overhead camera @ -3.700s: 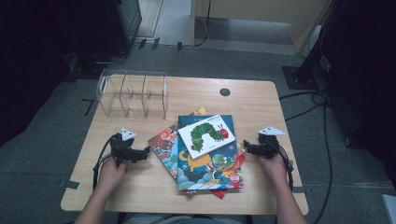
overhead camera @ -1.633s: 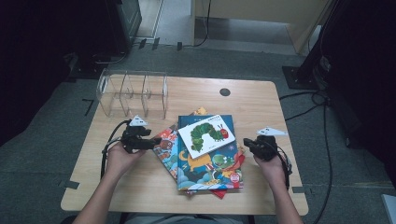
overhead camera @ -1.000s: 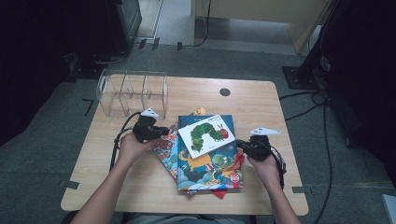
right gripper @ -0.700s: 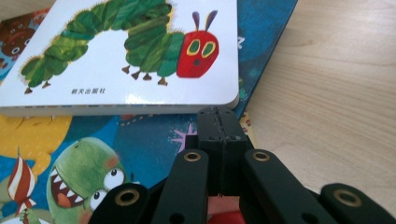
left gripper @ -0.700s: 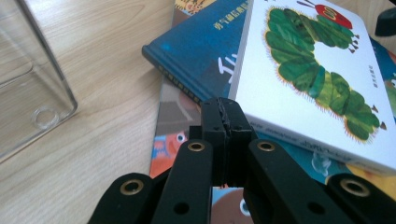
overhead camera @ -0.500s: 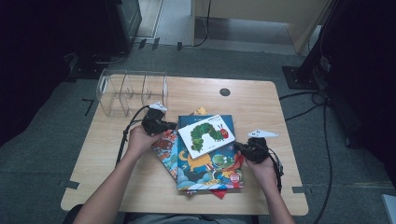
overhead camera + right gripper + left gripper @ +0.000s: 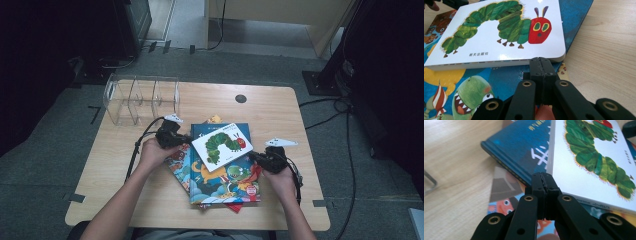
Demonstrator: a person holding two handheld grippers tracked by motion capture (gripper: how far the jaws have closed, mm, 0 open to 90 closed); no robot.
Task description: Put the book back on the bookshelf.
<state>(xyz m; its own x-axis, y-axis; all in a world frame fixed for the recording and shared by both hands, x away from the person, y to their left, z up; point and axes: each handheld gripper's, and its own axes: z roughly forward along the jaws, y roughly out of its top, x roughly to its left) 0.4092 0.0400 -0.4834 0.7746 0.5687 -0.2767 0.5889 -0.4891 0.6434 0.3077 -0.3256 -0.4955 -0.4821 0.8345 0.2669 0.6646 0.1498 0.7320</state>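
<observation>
The caterpillar book [image 7: 222, 146], a white board book, lies face up on top of a pile of picture books [image 7: 220, 175] near the middle of the table [image 7: 120, 150], a little toward the near edge. Directly under it is a dark blue book [image 7: 524, 147] with pale lettering, and below that a dinosaur book [image 7: 471, 97] with a green, toothy head on its cover. The left gripper [image 7: 176, 138] sits at the caterpillar book's left corner; in the left gripper view its jaws are pressed together with nothing between them, their tip just at the white book's edge [image 7: 543, 180]. The right gripper [image 7: 257, 158] sits at the book's right corner, jaws likewise pressed together and empty, just beside the rounded corner [image 7: 542, 65]. A clear divided rack [image 7: 142, 95] stands near the far left corner of the table, well apart from the pile.
</observation>
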